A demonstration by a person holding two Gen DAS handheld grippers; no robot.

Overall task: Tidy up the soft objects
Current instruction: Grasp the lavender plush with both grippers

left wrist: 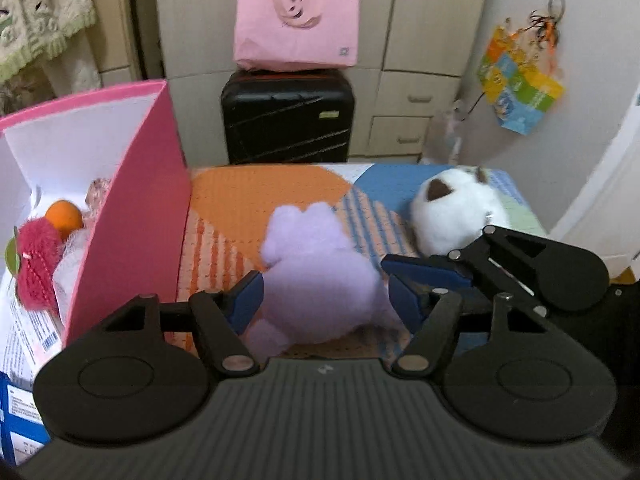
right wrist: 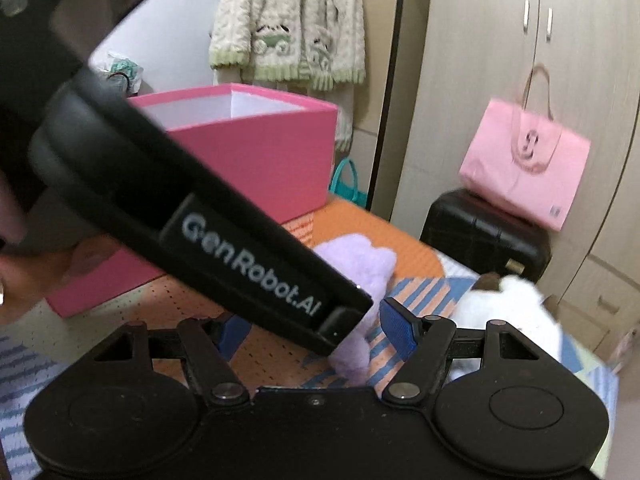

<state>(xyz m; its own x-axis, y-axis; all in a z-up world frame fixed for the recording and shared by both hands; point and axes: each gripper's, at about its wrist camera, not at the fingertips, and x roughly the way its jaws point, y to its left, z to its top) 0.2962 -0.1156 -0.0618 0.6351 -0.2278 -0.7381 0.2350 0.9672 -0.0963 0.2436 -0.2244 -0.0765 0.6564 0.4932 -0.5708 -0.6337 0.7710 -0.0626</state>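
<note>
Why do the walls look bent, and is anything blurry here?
Left wrist view: the fisheye lens bows the cupboard edges outward; the white plush is slightly smeared. Right wrist view: the same bending, the pink bag is blurred, and the other gripper's black body blocks much of the frame.

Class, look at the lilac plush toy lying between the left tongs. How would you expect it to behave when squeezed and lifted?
The lilac plush toy looks fluffy and stuffed, so it will probably squash between the left tongs rather than resist. It seems light for its bulk. Its limp lower limbs may dangle once it leaves the patterned mat, and the fuzzy pile should hardly slip.
</note>
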